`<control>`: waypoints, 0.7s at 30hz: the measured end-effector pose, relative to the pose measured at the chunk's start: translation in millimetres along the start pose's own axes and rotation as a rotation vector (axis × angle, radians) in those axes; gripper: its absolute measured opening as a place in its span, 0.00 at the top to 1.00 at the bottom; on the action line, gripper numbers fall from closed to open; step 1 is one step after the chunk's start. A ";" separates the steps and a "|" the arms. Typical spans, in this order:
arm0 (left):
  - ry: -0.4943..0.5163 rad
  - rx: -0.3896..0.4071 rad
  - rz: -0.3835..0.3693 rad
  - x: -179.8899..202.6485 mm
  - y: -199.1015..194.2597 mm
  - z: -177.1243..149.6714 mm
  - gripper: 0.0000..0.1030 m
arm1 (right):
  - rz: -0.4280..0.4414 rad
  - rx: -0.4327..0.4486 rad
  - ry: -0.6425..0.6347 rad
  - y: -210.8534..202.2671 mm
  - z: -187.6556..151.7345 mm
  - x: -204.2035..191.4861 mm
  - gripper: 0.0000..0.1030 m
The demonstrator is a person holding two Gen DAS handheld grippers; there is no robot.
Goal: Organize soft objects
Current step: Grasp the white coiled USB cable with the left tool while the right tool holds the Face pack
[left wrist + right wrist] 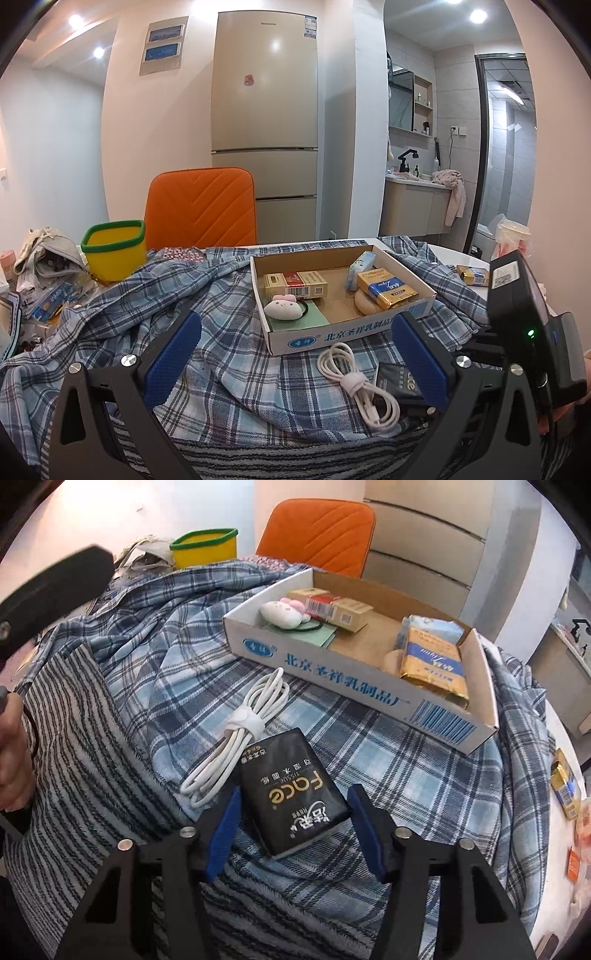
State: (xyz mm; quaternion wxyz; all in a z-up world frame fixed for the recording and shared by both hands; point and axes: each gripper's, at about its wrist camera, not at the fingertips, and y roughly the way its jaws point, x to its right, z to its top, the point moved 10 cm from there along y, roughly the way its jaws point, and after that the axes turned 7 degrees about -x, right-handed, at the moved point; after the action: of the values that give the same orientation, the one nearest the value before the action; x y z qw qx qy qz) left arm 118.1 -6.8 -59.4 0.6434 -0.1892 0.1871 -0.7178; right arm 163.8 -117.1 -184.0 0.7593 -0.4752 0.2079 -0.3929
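Tissue pack [291, 790] lies between the wide right gripper [293, 830]; left gripper [295, 362] wide, near box rim [332, 332].

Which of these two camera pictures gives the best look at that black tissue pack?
The right wrist view: the black tissue pack lies whole, label readable. In the left wrist view, only part of it shows, behind a blue finger.

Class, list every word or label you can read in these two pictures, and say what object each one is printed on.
"北京圣祥乳制品厂" on the front wall of the cardboard box.
"Face", "TISSUE" and "洁柔" on the black tissue pack, which lies between the open fingers of the right gripper.
Too small or blurred to read: fridge brand and stickers, red cigarette pack, gold pack.
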 end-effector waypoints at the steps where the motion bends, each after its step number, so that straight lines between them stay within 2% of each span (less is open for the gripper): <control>1: -0.003 -0.010 -0.008 -0.3 1.4 -0.8 0.00 | -0.005 0.012 0.011 -2.1 1.2 2.4 0.44; 4: -0.005 -0.079 -0.031 0.5 12.2 -6.2 0.04 | -0.019 0.039 0.051 -7.1 4.0 11.3 0.46; 6: -0.006 -0.161 -0.032 1.2 24.7 -14.4 0.16 | -0.034 0.071 0.099 -13.3 7.1 22.1 0.47; 9: -0.045 -0.289 -0.067 2.5 43.3 -25.7 0.26 | -0.051 0.098 0.186 -19.4 9.2 40.5 0.47; 14: -0.113 -0.491 -0.190 29.5 68.2 -36.7 0.42 | 0.014 0.006 0.214 -2.4 2.1 42.7 0.45; 18: -0.136 -0.603 -0.185 44.8 89.4 -50.8 0.59 | 0.018 -0.010 0.203 1.8 1.1 40.0 0.39; 21: -0.215 -0.661 -0.214 48.5 103.8 -59.5 0.61 | 0.018 -0.017 0.208 2.6 -1.2 40.6 0.39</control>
State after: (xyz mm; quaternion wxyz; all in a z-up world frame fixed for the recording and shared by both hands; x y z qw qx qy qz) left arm 171.3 -64.2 -162.1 0.4848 -0.4801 0.3195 -0.6576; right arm 188.5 -149.3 -184.5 0.7329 -0.4364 0.2932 -0.4318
